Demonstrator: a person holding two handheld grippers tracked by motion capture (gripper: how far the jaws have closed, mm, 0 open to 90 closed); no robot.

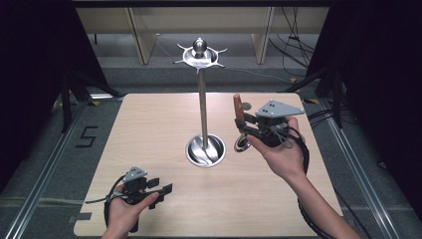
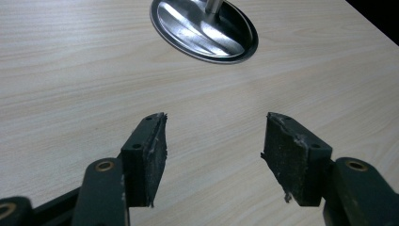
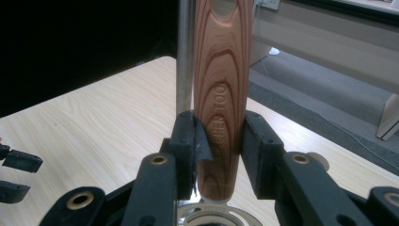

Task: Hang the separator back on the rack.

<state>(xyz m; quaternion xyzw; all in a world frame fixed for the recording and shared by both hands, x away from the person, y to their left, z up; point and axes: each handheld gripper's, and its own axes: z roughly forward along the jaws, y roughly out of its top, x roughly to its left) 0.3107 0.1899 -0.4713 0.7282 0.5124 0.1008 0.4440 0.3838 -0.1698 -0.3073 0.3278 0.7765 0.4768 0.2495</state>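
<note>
Resting open on the pale wooden table (image 1: 149, 129), left claw (image 2: 214, 150) idles; right claw (image 3: 219, 150) clamps a wooden handle (image 3: 221, 84).

Stand (image 1: 202, 104) mid-table (image 1: 149, 129); wooden handle (image 1: 238, 107) just right of it.

One wooden table (image 1: 164, 209) carries one metal hanging stand (image 1: 202, 107), a single pole rising from one round base near the tabletop's middle. One wooden-handled utensil (image 1: 238, 110) stands toward the right edge. Two grippers count in: the left gripper (image 1: 161, 189) and the right gripper (image 1: 245, 123).
</note>
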